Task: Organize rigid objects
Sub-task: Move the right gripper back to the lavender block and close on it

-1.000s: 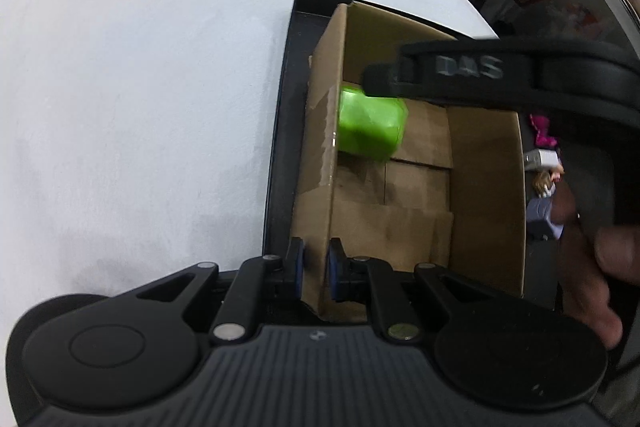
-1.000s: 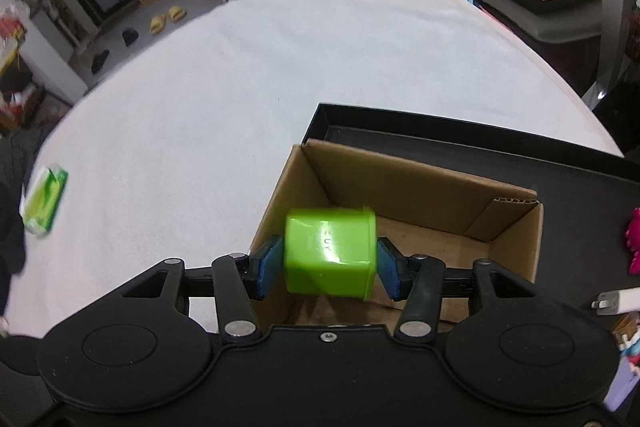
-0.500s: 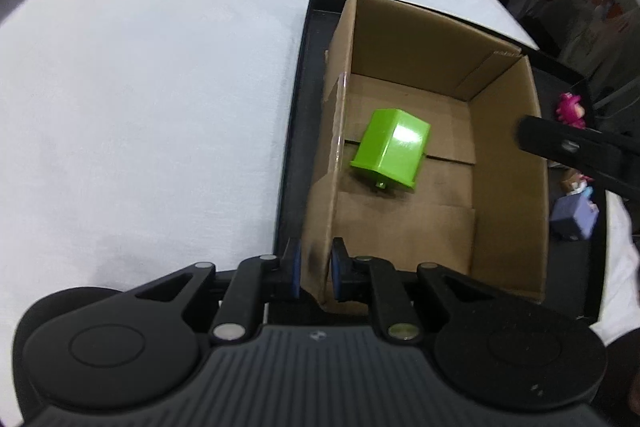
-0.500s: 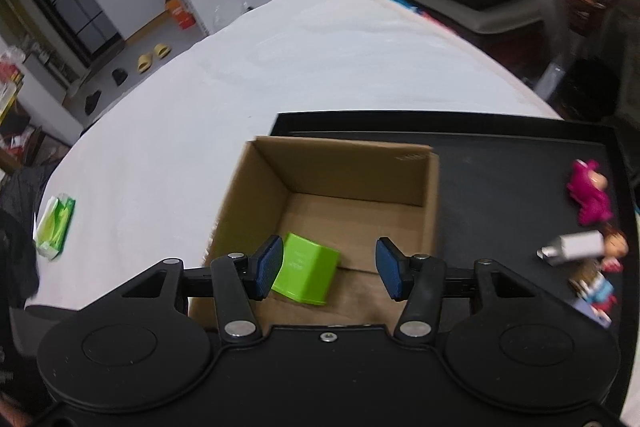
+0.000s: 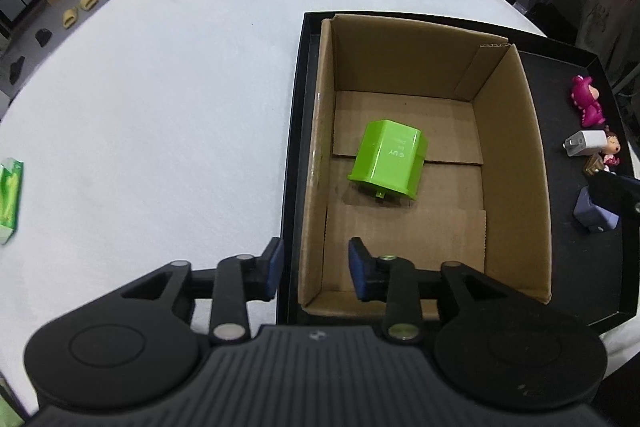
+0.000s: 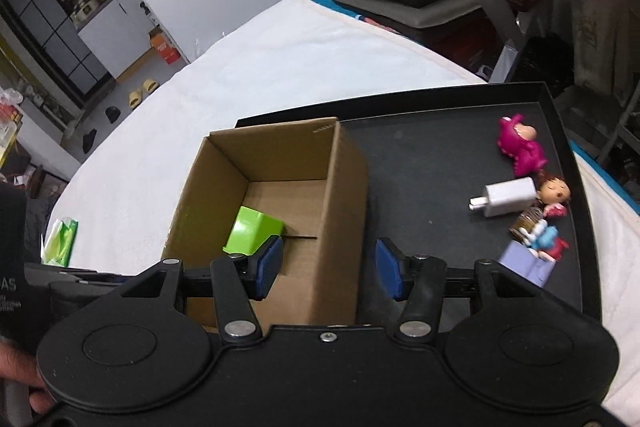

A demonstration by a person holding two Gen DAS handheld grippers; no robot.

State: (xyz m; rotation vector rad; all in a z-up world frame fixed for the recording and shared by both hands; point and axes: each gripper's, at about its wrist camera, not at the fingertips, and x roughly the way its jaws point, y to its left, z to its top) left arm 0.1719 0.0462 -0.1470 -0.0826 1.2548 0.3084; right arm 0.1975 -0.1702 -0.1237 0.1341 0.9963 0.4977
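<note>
A green plastic block [image 5: 387, 163] lies on its side on the floor of an open cardboard box [image 5: 514, 163]; it also shows in the right wrist view [image 6: 252, 230]. The box [image 6: 344, 211] stands at the left end of a black tray [image 6: 432, 163]. My left gripper [image 5: 315, 271] is open and empty, its fingers straddling the box's left wall near the front corner. My right gripper [image 6: 329, 270] is open and empty above the box's right wall. Small toys and a white charger [image 6: 505, 196] lie on the tray's right side.
A pink figure [image 6: 520, 147], a doll figure [image 6: 554, 193] and a lilac block [image 6: 526, 267] sit with the charger. The tray rests on a white cloth-covered table [image 5: 160, 115]. A green packet [image 5: 10, 187] lies at the table's left edge.
My right gripper let go of the green block into the box, then swung right toward the toys. My left gripper opened off the box's left wall and pulled back.
</note>
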